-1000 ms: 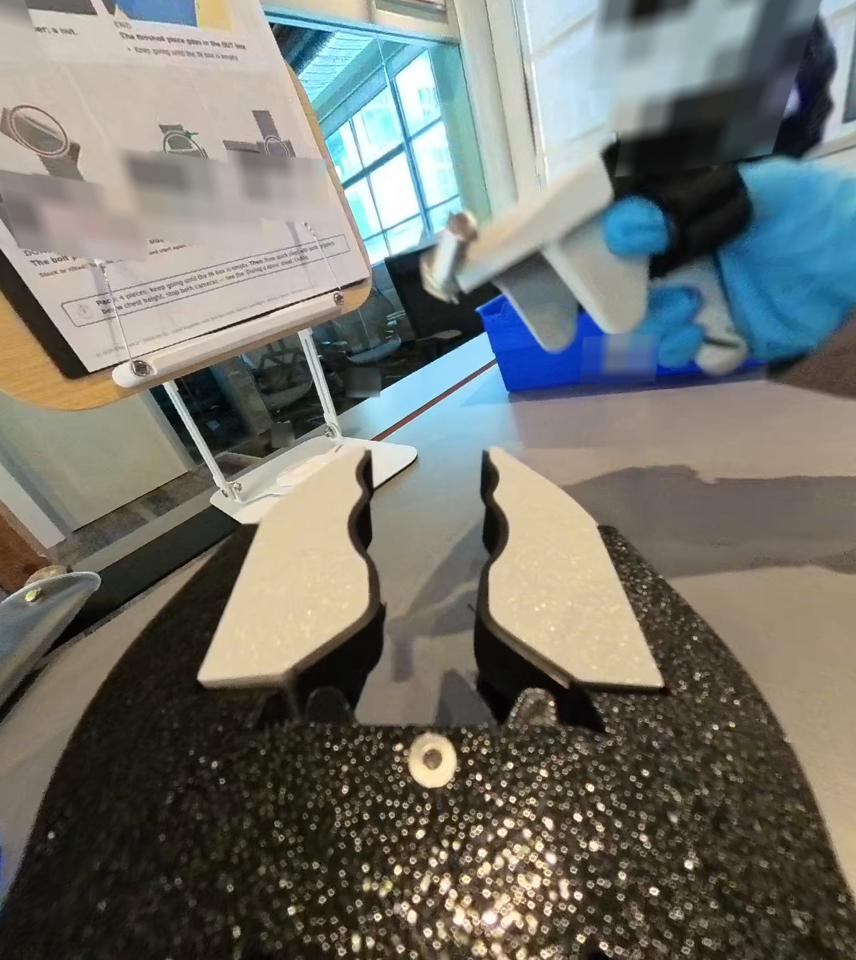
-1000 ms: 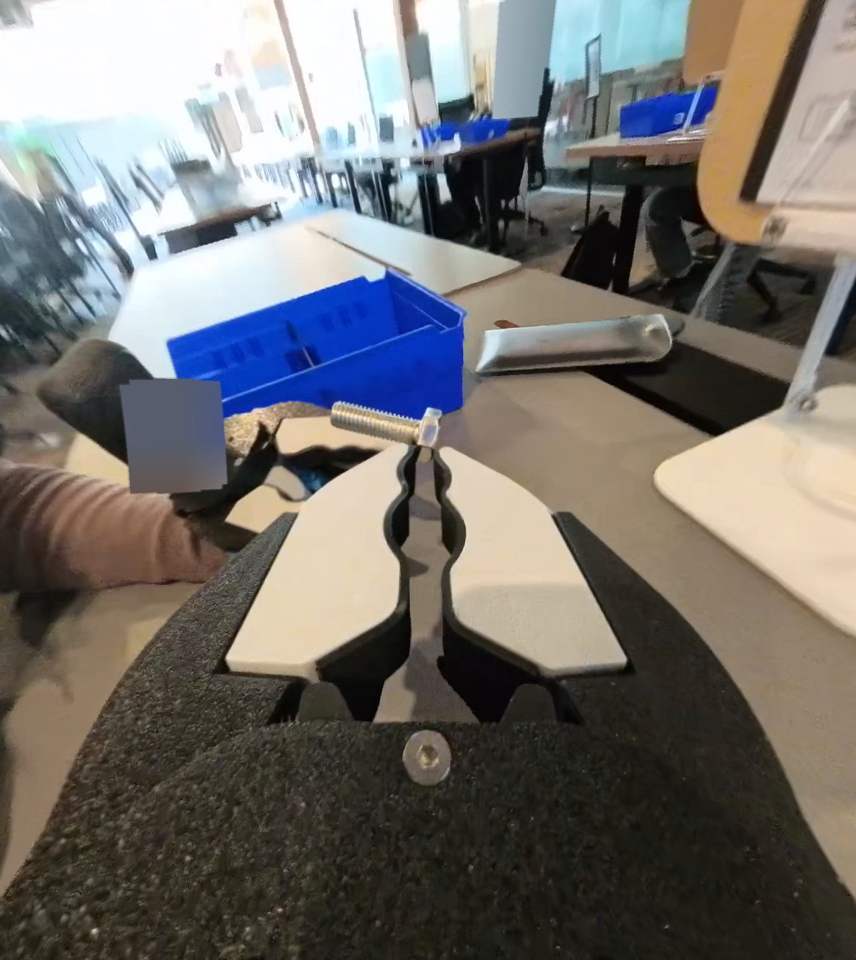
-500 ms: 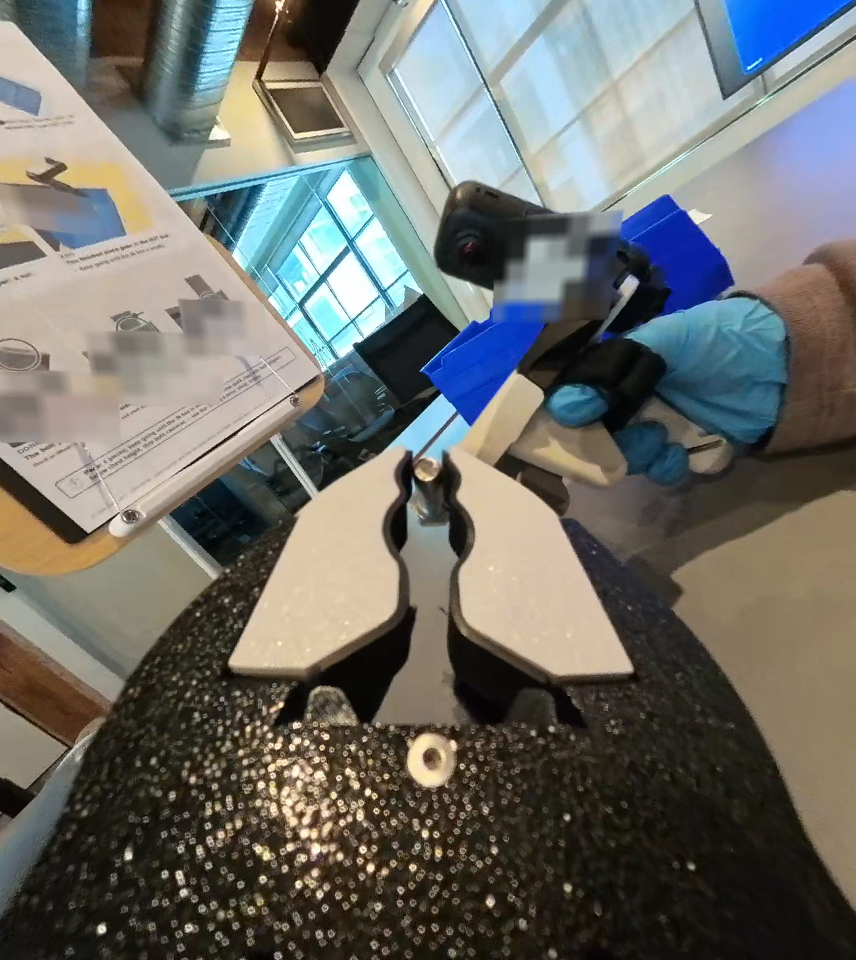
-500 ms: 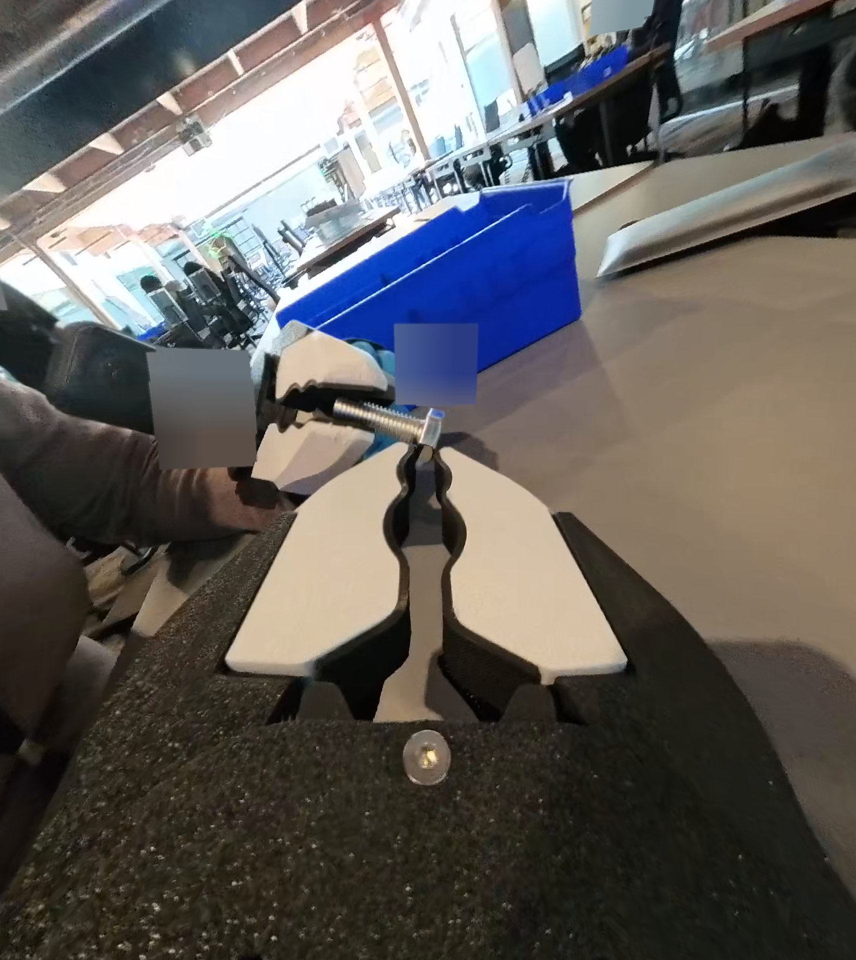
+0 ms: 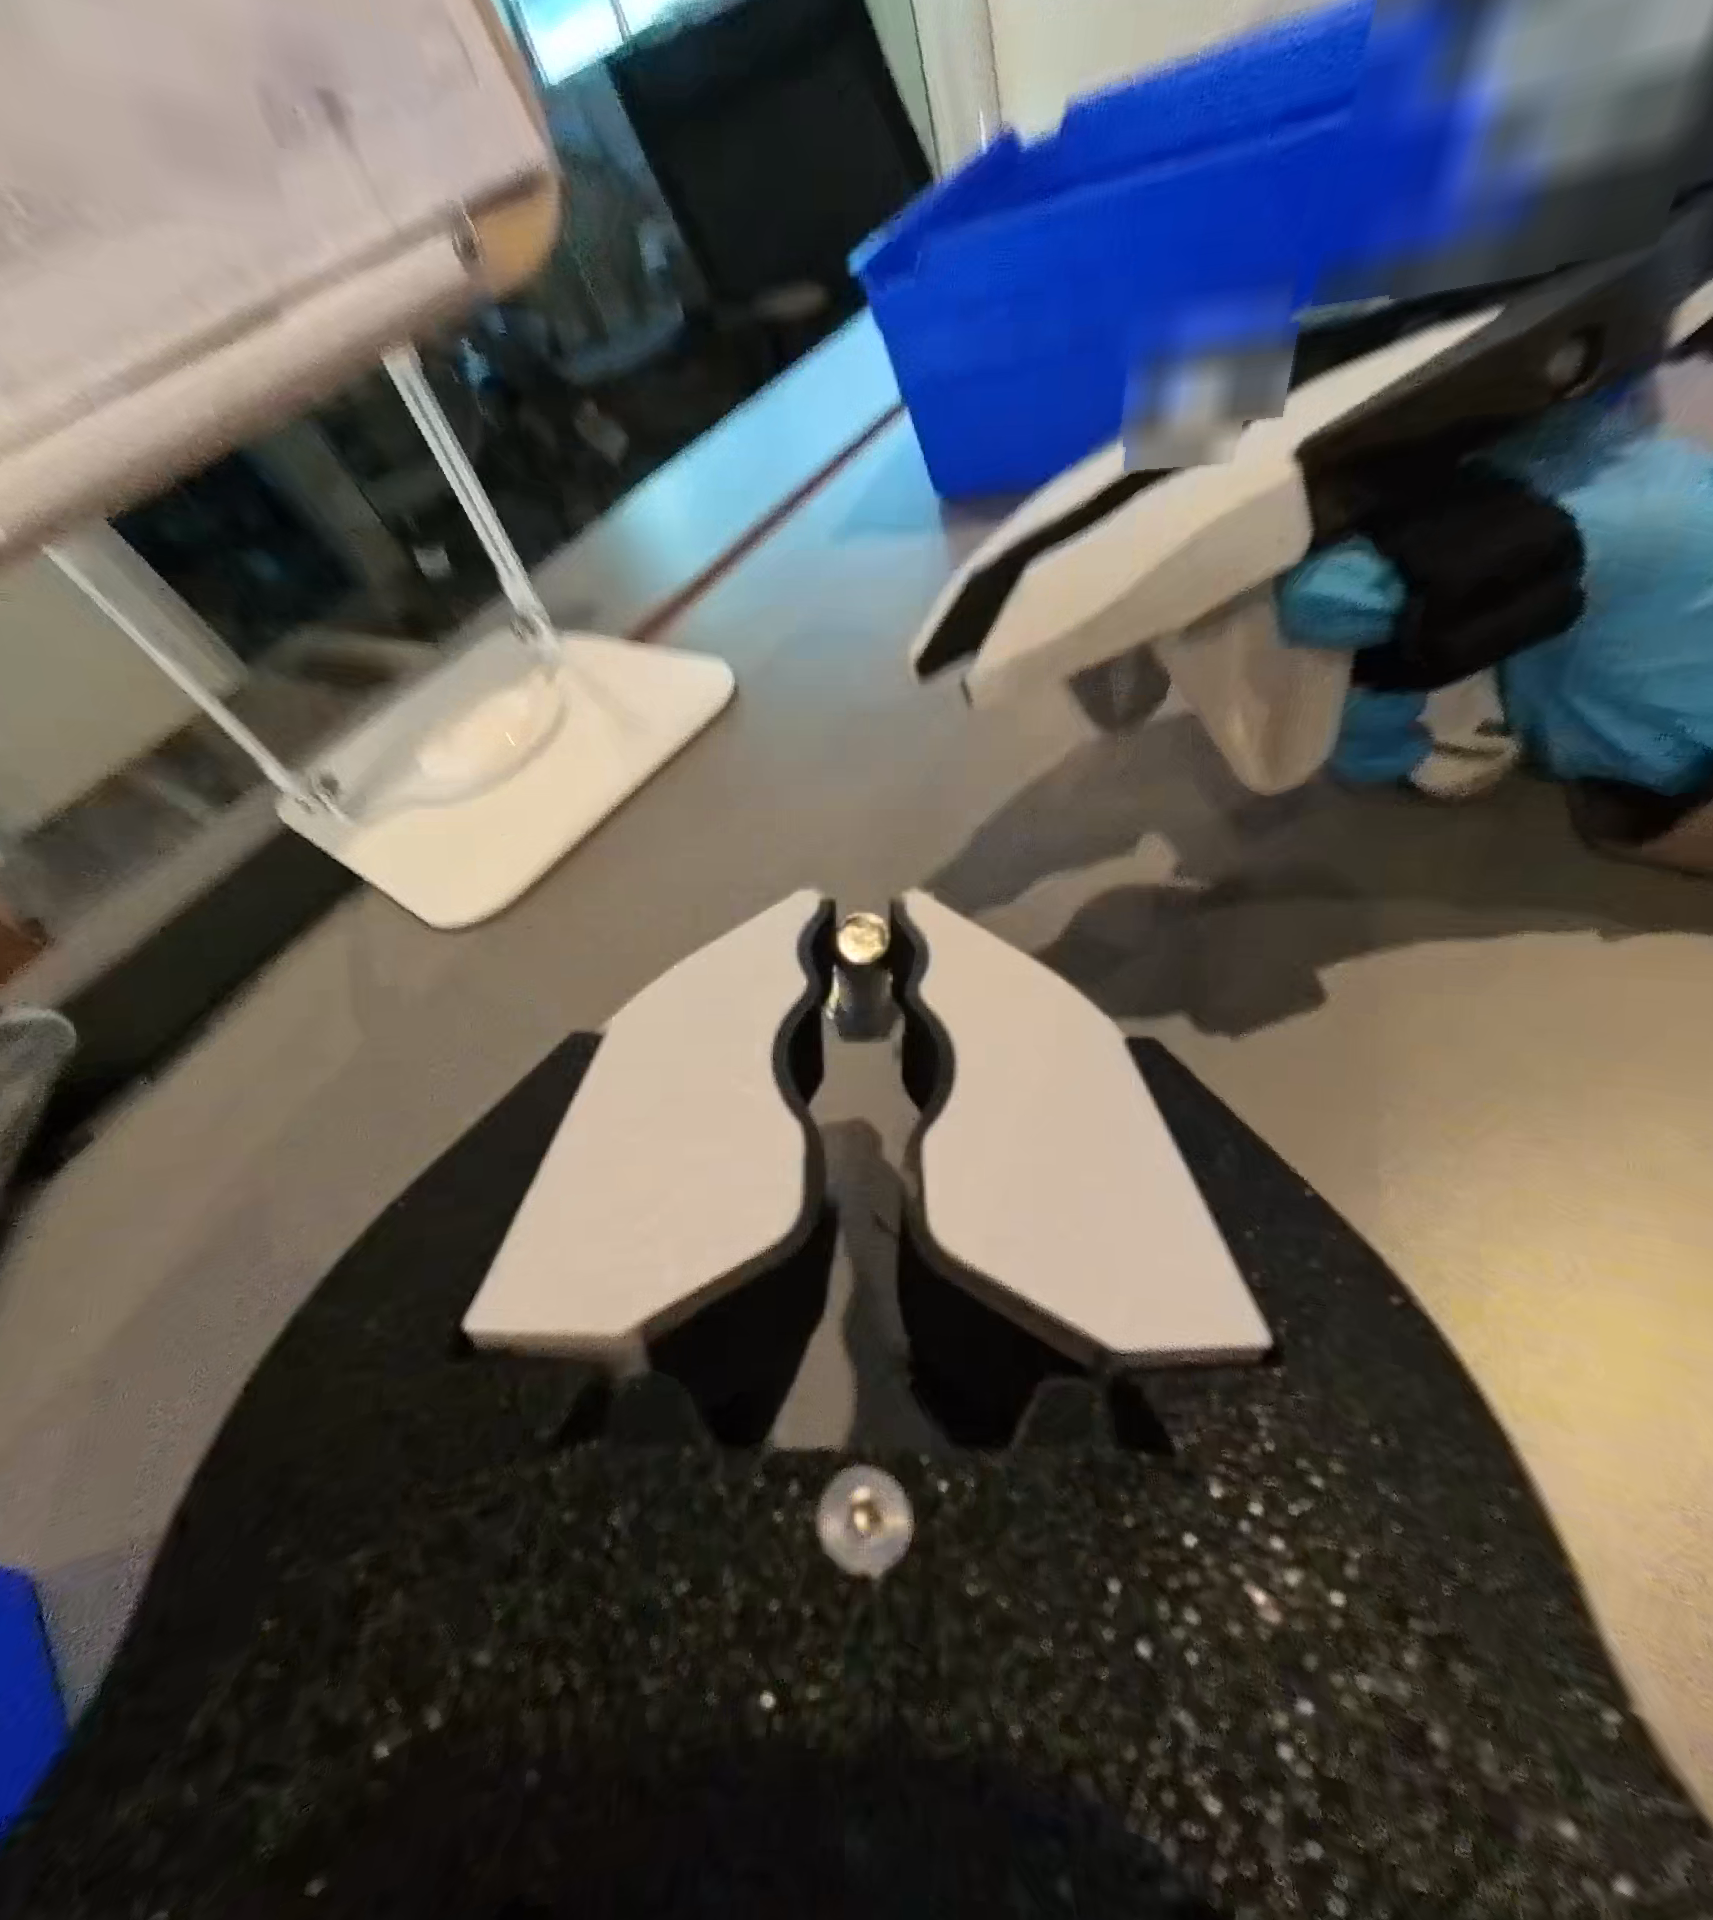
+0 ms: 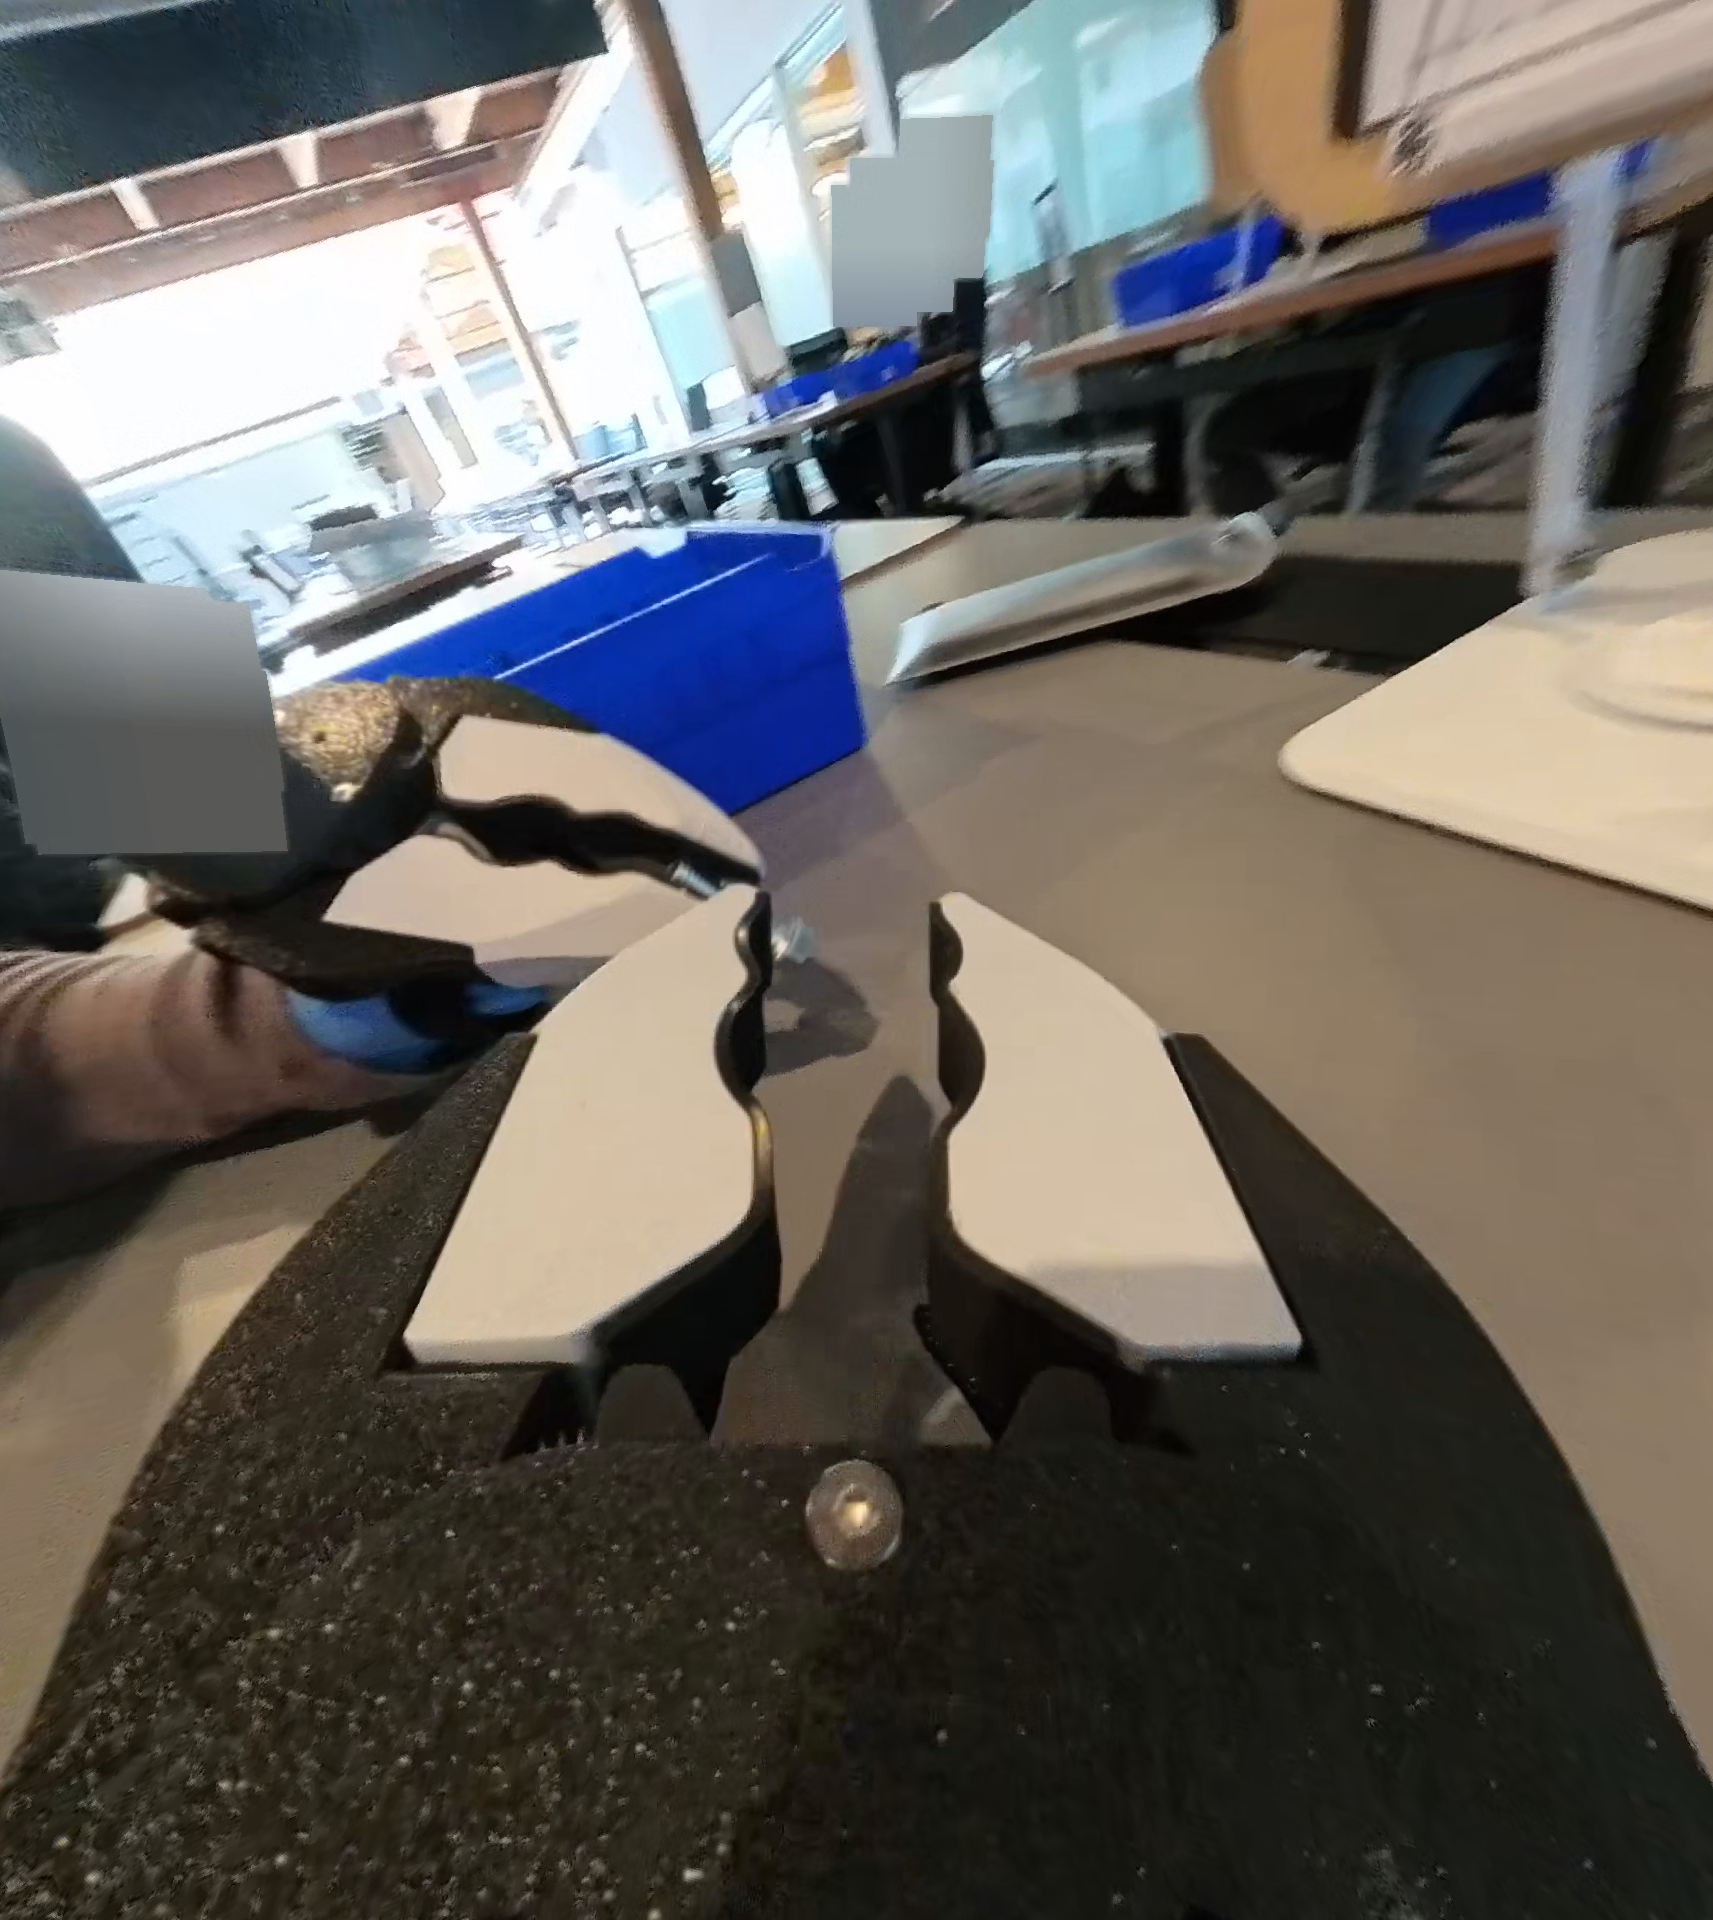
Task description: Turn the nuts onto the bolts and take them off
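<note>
grey table (image 5: 1454, 1091) | left jaws clamp bolt (image 5: 860, 961) | right jaws apart | office

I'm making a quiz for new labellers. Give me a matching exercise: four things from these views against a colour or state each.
Things:
1. left gripper
2. right gripper
3. bin
4. stand base

Colour or state:
a. white
b. open
c. blue
d. shut on the bolt

Pairs: 1-d, 2-b, 3-c, 4-a
</note>
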The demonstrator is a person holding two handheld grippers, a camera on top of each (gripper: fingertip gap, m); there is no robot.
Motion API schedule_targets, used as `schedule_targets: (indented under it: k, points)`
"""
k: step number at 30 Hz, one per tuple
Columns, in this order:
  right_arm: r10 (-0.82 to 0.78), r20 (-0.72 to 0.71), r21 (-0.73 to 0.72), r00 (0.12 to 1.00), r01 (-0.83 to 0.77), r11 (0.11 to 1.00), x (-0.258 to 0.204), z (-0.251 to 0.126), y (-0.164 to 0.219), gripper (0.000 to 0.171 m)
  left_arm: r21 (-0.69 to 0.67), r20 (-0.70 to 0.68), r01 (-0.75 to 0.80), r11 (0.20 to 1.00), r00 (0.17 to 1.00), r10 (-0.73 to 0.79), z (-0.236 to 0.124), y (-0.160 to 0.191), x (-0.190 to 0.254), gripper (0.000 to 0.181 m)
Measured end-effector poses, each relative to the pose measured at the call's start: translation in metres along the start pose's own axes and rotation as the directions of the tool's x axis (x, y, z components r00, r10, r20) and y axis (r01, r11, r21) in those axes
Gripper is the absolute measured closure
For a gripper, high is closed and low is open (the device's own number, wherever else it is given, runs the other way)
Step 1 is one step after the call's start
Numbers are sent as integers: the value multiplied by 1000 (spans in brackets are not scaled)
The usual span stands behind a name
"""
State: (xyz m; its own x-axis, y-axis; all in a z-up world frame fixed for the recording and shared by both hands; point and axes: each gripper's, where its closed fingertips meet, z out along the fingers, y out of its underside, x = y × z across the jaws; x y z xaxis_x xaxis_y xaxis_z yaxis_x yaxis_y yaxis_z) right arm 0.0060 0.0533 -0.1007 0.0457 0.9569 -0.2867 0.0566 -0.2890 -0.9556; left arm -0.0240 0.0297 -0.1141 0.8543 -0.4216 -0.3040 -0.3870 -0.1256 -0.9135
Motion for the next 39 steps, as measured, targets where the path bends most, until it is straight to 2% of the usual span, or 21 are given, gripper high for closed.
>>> schedule_targets:
  k: [6, 13, 17, 19, 22, 25, 28, 31, 33, 35, 37, 39]
  points:
    - [-176, -124, 16, 977, 179, 984, 9, 1, -4, 149, -275, -83, 57, 960, 993, -83, 9, 33, 11, 172]
    - [-405, -121, -65, 906, 400, 914, -5, 12, 4, 150, -337, -68, 106, 936, 988, -136, 11, 49, 9, 171]
    - [-433, -99, -67, 896, 428, 901, -9, 13, 5, 147, -299, -20, 124, 946, 991, -136, 8, 44, 0, 143]
    - [-431, -92, -54, 898, 427, 903, -11, 12, 4, 146, -252, 31, 124, 960, 992, -120, 2, 39, -6, 136]
    - [-432, -100, -30, 896, 432, 902, -12, 9, 0, 146, -72, 152, 112, 991, 983, -100, -20, 25, -19, 145]
    - [-454, -110, -23, 884, 454, 890, -14, 9, -2, 146, 47, 249, 11, 999, 968, -22, -44, 16, -30, 148]
    - [-502, -127, -6, 856, 505, 863, -20, 10, -7, 147, 147, 280, -52, 988, 960, 9, -54, 8, -32, 152]
    - [-536, -141, 65, 832, 548, 834, -36, 14, -32, 149, 159, 256, -26, 987, 967, -15, -49, 7, -30, 150]
    - [-575, -69, 112, 815, 579, 807, -60, 29, -57, 152, 155, 244, -17, 988, 969, -21, -47, 8, -30, 150]
    - [-651, 62, 128, 757, 641, 757, -92, 55, -81, 153, 151, 238, -11, 988, 971, -26, -46, 8, -30, 150]
    - [-715, 253, 132, 651, 709, 692, -133, 89, -97, 155, 156, 231, -20, 988, 973, -17, -46, 7, -28, 150]
    - [-732, 454, 112, 508, 783, 612, -171, 126, -97, 155, 153, 228, -32, 988, 974, -4, -45, 7, -26, 151]
